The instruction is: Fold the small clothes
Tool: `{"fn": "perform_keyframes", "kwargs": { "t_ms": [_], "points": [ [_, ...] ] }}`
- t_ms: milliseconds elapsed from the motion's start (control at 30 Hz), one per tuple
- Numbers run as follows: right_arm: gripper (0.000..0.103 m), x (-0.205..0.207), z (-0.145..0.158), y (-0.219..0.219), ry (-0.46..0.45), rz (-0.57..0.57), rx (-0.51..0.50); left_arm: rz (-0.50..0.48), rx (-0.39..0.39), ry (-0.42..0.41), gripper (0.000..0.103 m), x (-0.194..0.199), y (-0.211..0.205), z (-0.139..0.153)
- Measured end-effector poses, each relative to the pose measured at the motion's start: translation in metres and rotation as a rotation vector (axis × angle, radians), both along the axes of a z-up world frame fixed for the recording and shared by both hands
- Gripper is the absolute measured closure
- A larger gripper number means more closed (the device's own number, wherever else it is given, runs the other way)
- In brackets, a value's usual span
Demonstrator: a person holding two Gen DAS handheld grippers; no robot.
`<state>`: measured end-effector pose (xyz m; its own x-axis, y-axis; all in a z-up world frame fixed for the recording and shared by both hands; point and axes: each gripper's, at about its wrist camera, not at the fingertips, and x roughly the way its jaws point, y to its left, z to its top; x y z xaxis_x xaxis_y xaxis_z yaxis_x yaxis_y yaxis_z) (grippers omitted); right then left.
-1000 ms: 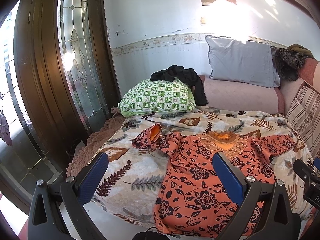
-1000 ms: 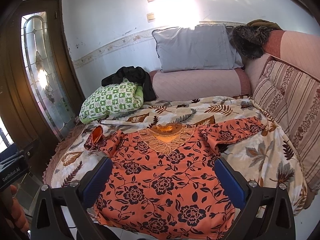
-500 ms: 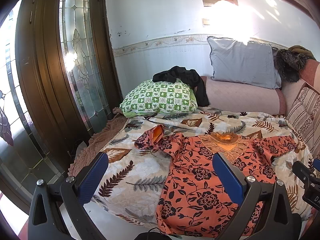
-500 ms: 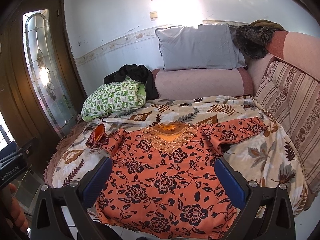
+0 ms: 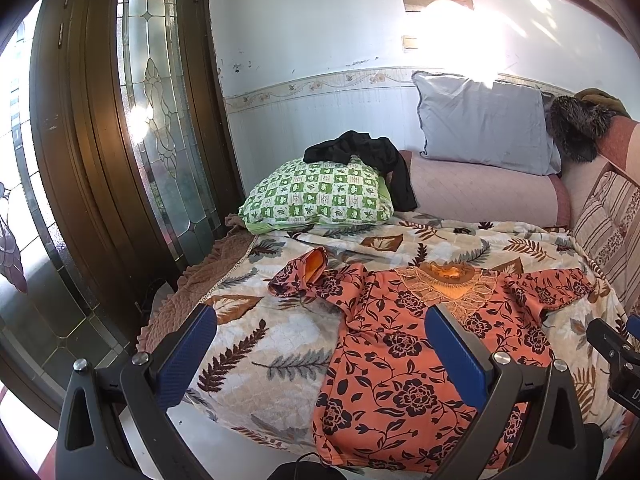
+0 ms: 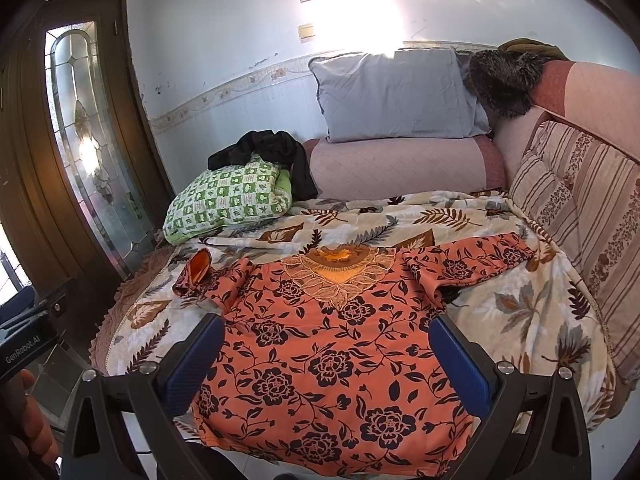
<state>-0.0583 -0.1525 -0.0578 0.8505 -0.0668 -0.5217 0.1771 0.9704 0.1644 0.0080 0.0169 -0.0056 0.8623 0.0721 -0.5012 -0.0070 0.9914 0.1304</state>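
Status: nothing is folded yet. The orange floral blouse (image 6: 328, 344) lies face up and spread flat on the leaf-print blanket (image 5: 256, 344), embroidered neckline (image 6: 338, 268) at the far side, hem hanging over the near edge. Right sleeve (image 6: 468, 260) is laid out toward the striped cushion (image 6: 576, 240). Left sleeve (image 5: 304, 276) is bunched, cuff turned up so the orange lining shows. You'll probably need to flatten that one first. All folds are left: both sleeves in, then the body.

Your left gripper (image 5: 320, 356) has its jaws wide and holds nothing. It hovers above the near left of the bed; the blouse's left side edge sits between its blue pads (image 5: 456, 356), with bare blanket under the left pad.

Your right gripper (image 6: 328, 360) is also spread wide and empty, centred over the lower body of the blouse, fabric filling the gap between the pads. Neither gripper looks to be touching the cloth, though contact can't be read for sure from these views.

Not task items, well apart at the far end: green checked pillow (image 5: 316, 196) with a black garment (image 5: 368, 156) on it, and a grey pillow (image 6: 396, 96).
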Motion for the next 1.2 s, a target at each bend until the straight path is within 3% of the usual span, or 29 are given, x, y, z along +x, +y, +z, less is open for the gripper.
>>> {"fn": "perform_keyframes", "kwargs": {
  "t_ms": [500, 867, 967, 1067, 1200],
  "points": [
    [0.000, -0.006, 0.002, -0.011, -0.005, -0.011, 0.021, 0.003, 0.021, 0.002, 0.000, -0.005, -0.007, -0.003],
    [0.000, 0.032, -0.020, -0.058, 0.045, -0.081, 0.052, -0.009, 0.072, 0.071, 0.000, 0.047, -0.035, -0.027],
    [0.000, 0.054, -0.033, -0.085, 0.054, -0.097, 0.080, -0.021, 0.078, 0.082, 0.000, 0.073, -0.044, -0.041],
    [0.000, 0.085, -0.057, -0.137, 0.055, -0.098, 0.157, -0.050, 0.006, 0.141, 0.000, 0.121, -0.054, -0.073],
    [0.000, 0.125, -0.110, -0.252, 0.043, -0.120, 0.395, -0.043, -0.069, 0.286, 0.000, 0.201, -0.079, -0.138]
  ]
}}
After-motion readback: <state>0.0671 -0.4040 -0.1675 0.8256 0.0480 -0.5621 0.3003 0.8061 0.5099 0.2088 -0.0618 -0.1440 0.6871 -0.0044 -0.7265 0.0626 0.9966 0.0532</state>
